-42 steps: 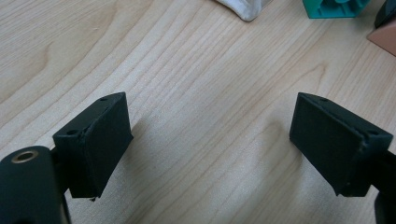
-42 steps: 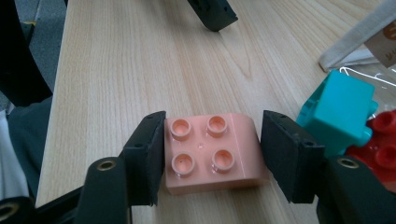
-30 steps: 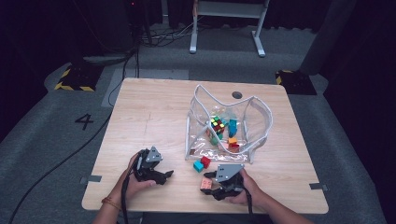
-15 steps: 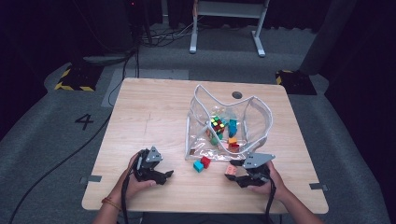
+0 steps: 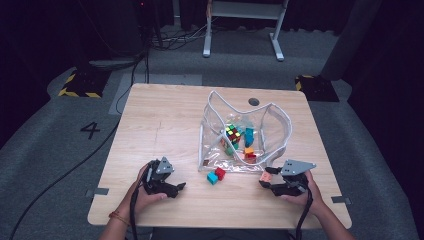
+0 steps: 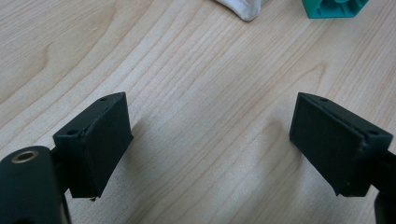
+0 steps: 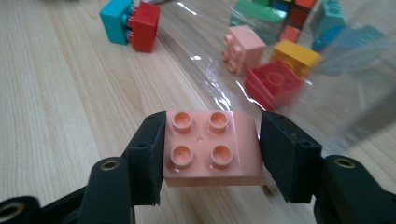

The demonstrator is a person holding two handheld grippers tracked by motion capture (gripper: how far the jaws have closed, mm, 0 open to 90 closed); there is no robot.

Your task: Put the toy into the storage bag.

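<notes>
Right tool (image 7: 211,154): pink four-stud brick (image 7: 212,147)

L gripper (image 5: 176,188) rests low on the table, jaws spread wide, nothing between, L hand (image 5: 145,192) behind it. R gripper (image 5: 265,181) in R hand (image 5: 300,192), jaws clamped on pink brick (image 7: 212,147), pointing left.

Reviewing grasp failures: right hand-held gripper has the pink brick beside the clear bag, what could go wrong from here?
1. The right hand-held gripper grips the pink brick only by its two sides; a tilt might let it slip.
2. The clear bag has a floppy rim; the brick could catch it.
3. The joined teal-and-red bricks lie nearby and could be knocked.
</notes>
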